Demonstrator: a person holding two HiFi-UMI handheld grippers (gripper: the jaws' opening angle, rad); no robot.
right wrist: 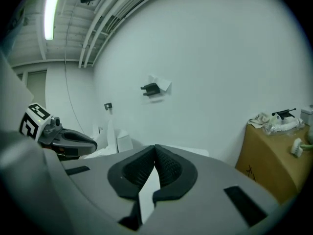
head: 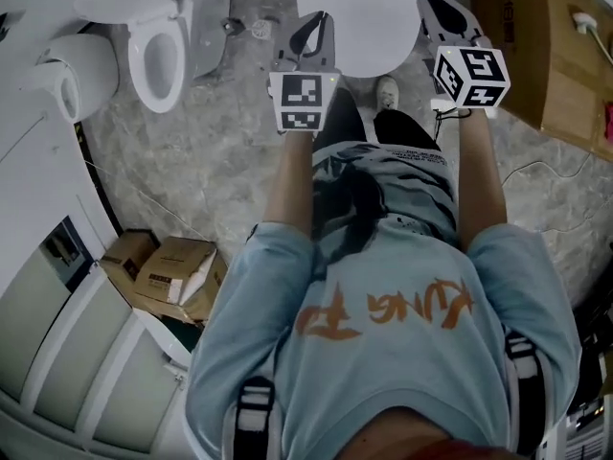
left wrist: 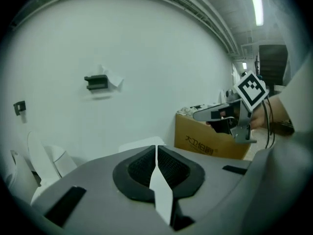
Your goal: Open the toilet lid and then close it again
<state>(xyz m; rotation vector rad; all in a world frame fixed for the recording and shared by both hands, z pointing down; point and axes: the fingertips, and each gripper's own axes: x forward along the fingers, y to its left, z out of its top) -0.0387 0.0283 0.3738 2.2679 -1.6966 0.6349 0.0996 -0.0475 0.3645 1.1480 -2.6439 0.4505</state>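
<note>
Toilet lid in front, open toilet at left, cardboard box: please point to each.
toilet lid (head: 359,12), head view, its white top.
open toilet (head: 156,60), head view, inside its bowl.
cardboard box (head: 172,271), head view, its top flap.

We wear a light blue T-shirt (head: 412,257) with orange lettering (head: 383,312), dark shorts (head: 407,130) and a white shoe (head: 387,92). Black straps (head: 251,420) with pale bands sit at our shoulders. The left hand-held gripper (left wrist: 156,153) and the right hand-held gripper (right wrist: 155,153) are grey with black ribbed pads (left wrist: 142,168). Each bears a black-and-white marker cube (head: 305,102).
</note>
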